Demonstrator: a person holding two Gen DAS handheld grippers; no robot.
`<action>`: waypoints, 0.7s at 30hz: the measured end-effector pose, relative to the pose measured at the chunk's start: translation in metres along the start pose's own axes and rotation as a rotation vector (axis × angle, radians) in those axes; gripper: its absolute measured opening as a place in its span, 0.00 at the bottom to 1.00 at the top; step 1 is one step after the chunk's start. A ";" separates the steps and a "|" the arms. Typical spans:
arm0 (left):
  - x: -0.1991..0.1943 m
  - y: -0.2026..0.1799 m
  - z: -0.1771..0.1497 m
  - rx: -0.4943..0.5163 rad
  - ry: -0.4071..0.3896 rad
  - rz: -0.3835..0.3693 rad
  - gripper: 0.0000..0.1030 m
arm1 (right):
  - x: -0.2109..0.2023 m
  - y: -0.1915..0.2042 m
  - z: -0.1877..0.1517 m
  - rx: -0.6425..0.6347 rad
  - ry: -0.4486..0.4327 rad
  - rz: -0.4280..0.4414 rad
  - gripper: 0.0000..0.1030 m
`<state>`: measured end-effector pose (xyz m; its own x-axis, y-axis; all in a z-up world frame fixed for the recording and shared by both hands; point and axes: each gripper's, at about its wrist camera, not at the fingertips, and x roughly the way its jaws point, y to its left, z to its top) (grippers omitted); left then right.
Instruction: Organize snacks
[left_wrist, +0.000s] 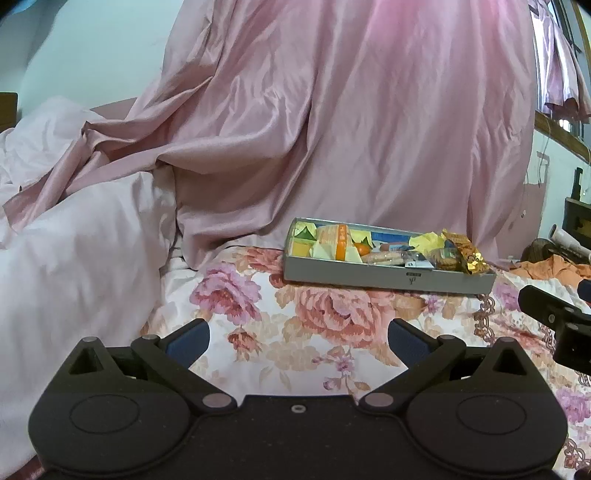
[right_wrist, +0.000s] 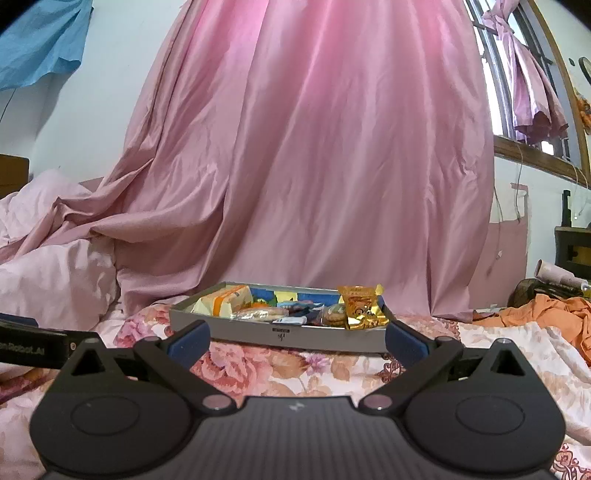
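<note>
A shallow grey box (left_wrist: 369, 275) full of snack packets lies on the floral bedspread; it also shows in the right wrist view (right_wrist: 236, 334). Inside are a yellow packet with an orange band (left_wrist: 338, 243), a clear biscuit pack (right_wrist: 258, 314) and a gold-orange packet (right_wrist: 362, 306) standing at the right end. My left gripper (left_wrist: 298, 341) is open and empty, held back from the box. My right gripper (right_wrist: 297, 341) is open and empty, just in front of the box. The right gripper's body shows at the right edge of the left wrist view (left_wrist: 557, 325).
A pink curtain (right_wrist: 314, 166) hangs behind the box down onto the bed. A pale pink duvet (left_wrist: 74, 258) is heaped to the left. Orange cloth (right_wrist: 546, 314) and clutter lie to the right. The floral bedspread (left_wrist: 303, 354) stretches between the grippers and the box.
</note>
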<state>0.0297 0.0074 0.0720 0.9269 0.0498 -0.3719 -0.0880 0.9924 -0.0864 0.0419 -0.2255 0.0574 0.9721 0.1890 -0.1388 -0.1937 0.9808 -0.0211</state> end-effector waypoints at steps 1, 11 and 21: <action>0.000 0.000 -0.001 0.001 0.002 -0.001 0.99 | -0.001 0.000 -0.001 -0.001 0.004 0.001 1.00; 0.001 -0.002 -0.009 0.011 0.037 -0.011 0.99 | -0.004 0.001 -0.007 -0.008 0.037 0.003 1.00; 0.002 -0.003 -0.015 0.024 0.070 -0.016 0.99 | -0.006 -0.001 -0.014 -0.006 0.074 -0.004 1.00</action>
<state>0.0264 0.0032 0.0575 0.9004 0.0268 -0.4343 -0.0637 0.9955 -0.0707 0.0340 -0.2281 0.0440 0.9605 0.1810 -0.2116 -0.1910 0.9812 -0.0281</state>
